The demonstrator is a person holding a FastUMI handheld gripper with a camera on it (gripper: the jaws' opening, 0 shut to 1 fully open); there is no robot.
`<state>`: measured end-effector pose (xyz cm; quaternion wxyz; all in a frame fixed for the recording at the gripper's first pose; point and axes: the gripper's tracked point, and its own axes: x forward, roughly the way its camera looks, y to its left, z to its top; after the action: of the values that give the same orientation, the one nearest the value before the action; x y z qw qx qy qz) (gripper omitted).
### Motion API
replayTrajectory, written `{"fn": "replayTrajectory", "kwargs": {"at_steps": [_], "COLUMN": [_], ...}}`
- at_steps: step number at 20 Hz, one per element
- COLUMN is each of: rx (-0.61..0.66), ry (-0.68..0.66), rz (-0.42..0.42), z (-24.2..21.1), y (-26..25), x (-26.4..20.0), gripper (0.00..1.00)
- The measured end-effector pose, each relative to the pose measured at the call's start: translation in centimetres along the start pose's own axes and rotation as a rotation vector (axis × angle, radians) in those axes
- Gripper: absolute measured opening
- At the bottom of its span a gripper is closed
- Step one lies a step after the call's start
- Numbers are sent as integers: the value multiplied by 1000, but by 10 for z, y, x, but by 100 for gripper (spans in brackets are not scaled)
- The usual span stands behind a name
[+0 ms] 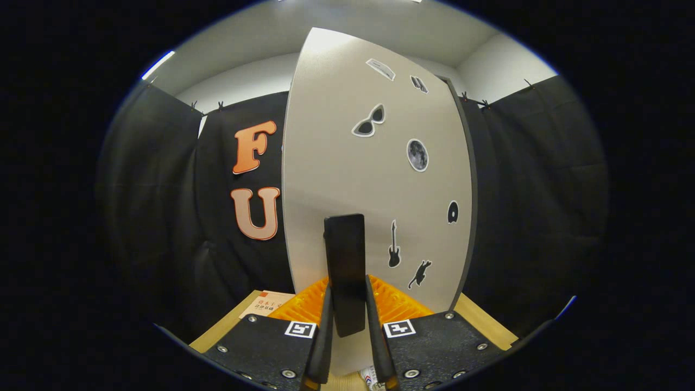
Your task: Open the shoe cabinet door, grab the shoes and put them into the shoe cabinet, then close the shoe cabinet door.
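Black cloth hangs all round the booth, with a wooden table (217,334) down below and a book (266,304) lying on it to the left. Straight ahead is the shoe cabinet door (347,163), a tall pale panel standing upright, long axis vertical, covered in little stickers (369,120). Its dark handle (345,271) runs vertically too, and the gripper (347,309) has both fingers squeezed narrow on it

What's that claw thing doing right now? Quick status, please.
Claw shut on the dark door handle. Shoe cabinet door, covered in stickers, stands right ahead. No shoes in the claw. Nothing blocking the door.
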<state>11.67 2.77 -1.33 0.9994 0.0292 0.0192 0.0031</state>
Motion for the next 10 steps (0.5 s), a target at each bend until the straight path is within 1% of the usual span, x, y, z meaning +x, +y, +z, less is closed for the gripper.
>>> {"fn": "replayTrajectory", "kwargs": {"at_steps": [10], "rx": [-9], "ry": [5], "rz": [-88], "z": [4], "y": [-71], "x": [-67], "gripper": [31]}}
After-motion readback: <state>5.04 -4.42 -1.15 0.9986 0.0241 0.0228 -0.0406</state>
